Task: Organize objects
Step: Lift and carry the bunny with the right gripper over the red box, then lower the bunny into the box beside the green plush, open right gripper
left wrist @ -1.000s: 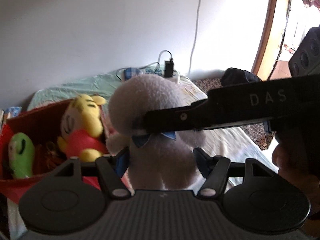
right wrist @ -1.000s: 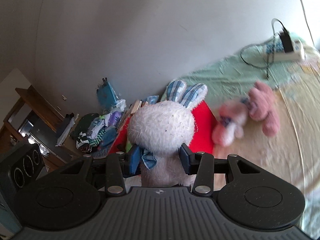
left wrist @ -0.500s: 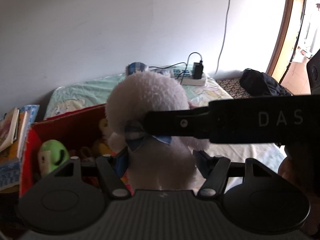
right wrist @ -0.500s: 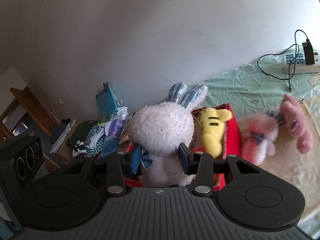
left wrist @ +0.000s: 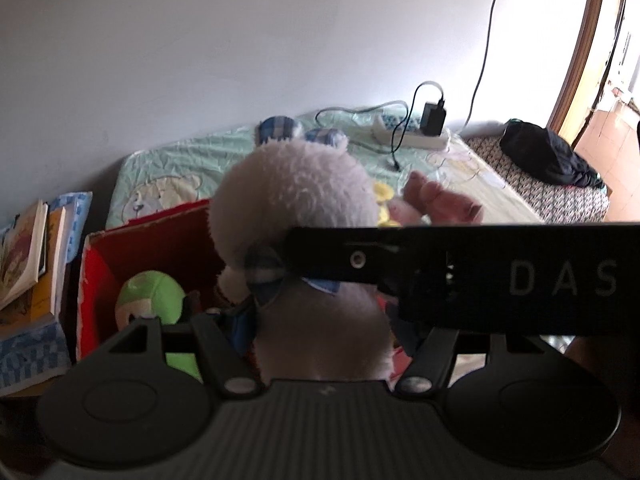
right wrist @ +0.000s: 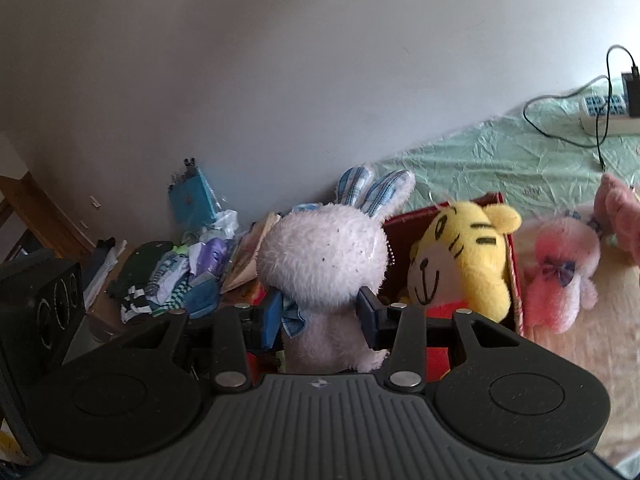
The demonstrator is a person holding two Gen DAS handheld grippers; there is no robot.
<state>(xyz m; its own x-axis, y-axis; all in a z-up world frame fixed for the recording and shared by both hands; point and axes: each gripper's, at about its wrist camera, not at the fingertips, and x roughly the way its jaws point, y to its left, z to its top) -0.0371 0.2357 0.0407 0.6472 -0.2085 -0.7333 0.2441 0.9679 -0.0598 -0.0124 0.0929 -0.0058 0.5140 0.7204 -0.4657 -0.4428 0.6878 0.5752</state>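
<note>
Rabbit (right wrist: 322, 256) hung above red box (right wrist: 516, 292), pinched at the neck by right hand-held gripper (right wrist: 318, 318); left hand-held gripper (left wrist: 324, 320) flanked its body, grip unclear. Risk: tiger (right wrist: 460, 264) crowded the box, so rabbit might topple out onto bed (right wrist: 500, 148).

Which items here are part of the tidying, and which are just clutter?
Job: white plush rabbit, red box, yellow tiger plush, green plush, pink plush rabbit.
Lying about: power strip, books, clothes pile, black bag.
</note>
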